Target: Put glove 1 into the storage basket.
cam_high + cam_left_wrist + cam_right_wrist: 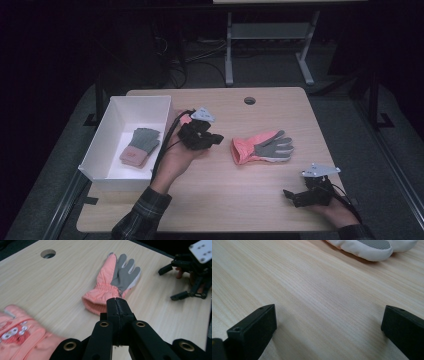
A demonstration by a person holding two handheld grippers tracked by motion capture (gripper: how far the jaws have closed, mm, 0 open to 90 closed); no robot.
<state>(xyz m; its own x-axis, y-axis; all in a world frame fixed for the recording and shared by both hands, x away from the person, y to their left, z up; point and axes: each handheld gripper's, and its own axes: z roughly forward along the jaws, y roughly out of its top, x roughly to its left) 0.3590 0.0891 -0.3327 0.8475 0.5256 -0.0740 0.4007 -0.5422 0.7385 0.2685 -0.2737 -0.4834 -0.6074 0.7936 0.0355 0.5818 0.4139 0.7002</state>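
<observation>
Left gripper view shows my left gripper [117,305] closed empty, aimed at the glove's [113,286] cuff; my right gripper [305,194] waits open, clear.

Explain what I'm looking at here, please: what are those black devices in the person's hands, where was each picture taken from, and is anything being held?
A person holds two hand-held clamps. The high view looks down on the pale wooden table. The other two cameras ride on the clamps. The left gripper is shut, holding nothing, near the cuff of the orange-and-grey winter glove. The right gripper rests open over bare wood. A second, similar glove lies in the white open box. Something pink and blurred at the left gripper view's edge I cannot identify.
</observation>
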